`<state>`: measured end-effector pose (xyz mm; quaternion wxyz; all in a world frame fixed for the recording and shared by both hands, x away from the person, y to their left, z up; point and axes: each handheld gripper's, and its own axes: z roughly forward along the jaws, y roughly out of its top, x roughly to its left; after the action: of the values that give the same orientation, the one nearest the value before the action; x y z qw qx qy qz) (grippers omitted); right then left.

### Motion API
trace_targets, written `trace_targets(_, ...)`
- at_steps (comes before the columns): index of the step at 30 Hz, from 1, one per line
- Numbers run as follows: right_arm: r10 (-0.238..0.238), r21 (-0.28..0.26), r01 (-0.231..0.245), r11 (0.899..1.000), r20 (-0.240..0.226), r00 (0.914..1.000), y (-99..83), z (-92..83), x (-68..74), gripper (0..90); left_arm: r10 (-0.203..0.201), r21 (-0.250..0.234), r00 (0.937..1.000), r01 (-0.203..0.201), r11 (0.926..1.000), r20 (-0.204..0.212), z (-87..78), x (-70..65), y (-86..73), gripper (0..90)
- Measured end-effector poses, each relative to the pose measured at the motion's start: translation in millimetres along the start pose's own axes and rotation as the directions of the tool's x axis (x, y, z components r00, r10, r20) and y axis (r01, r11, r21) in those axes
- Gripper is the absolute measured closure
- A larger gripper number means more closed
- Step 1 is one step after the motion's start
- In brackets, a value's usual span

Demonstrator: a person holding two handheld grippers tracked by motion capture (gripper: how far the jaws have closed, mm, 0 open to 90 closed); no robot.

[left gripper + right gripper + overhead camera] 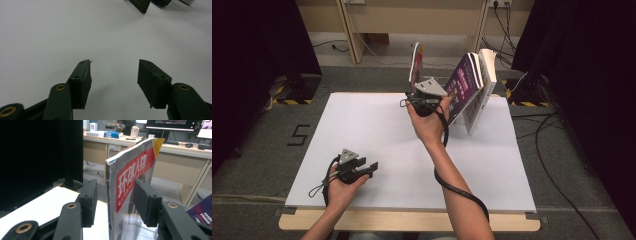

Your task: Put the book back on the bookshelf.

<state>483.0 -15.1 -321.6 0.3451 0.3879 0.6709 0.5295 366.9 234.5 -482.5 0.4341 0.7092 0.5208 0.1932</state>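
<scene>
A thin magazine with a red title band stands upright on the far part of the white tabletop. My right gripper is at its near edge, and its jaws stand on either side of the magazine with a gap at the spine side, so my right gripper is open. A purple book and a white book lean together just to the right. My left gripper rests low near the front left, open over the bare white surface.
Black curtains close in both sides. Cables run over the grey floor on the right, and a "5" mark lies on the left. Wooden desks stand beyond the table. The lower corners of the books show far ahead of my left gripper.
</scene>
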Motion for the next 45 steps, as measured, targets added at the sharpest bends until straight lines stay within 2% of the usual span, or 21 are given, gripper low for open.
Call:
trace_targets(6, 0.001, -0.014, -0.001, 1.000, -0.019, 0.9998, -2.8, -5.0, -2.1, 52.2, 0.002, 0.002, 1.0000, -0.002, 1.0000, 0.003, 0.2, -0.5, -0.2, 43.4)
trace_targets(16, 0.033, -0.025, -0.034, 0.999, -0.051, 0.9981, -12.4, -22.4, -10.0, 50.3, 0.001, 0.000, 1.0000, -0.001, 1.0000, -0.001, -0.1, 0.4, -0.5, 43.4)
trace_targets(25, 0.047, -0.023, -0.048, 0.999, -0.040, 0.9981, -25.6, -37.3, -20.5, 50.8, 0.001, 0.001, 1.0000, -0.001, 1.0000, -0.002, -0.7, 0.5, -1.0, 43.4)
trace_targets(28, 0.056, -0.022, -0.056, 0.998, -0.013, 0.9983, -30.6, -41.7, -28.2, 53.5, -0.001, 0.001, 1.0000, 0.001, 1.0000, -0.003, -0.9, 1.0, -1.1, 43.5)
trace_targets(32, 0.090, -0.020, -0.089, 0.996, 0.057, 0.9943, -37.0, -49.3, -45.0, 58.4, -0.001, 0.000, 1.0000, 0.001, 1.0000, -0.002, -0.6, 0.8, -1.2, 43.5)
trace_targets(34, 0.113, -0.021, -0.111, 0.994, 0.114, 0.9870, -39.5, -54.3, -56.7, 59.8, 0.000, 0.001, 1.0000, 0.000, 1.0000, -0.003, -0.5, 0.6, -1.1, 43.5)
trace_targets(39, 0.146, -0.027, -0.144, 0.989, 0.171, 0.9745, -42.5, -63.6, -77.4, 61.3, 0.002, 0.004, 1.0000, -0.002, 1.0000, -0.002, 0.8, -0.5, -1.3, 43.5)
trace_targets(45, 0.174, -0.038, -0.170, 0.985, 0.224, 0.9590, -45.6, -71.6, -91.3, 62.3, 0.002, 0.005, 1.0000, -0.002, 1.0000, -0.001, 1.2, -1.5, -1.7, 43.5)
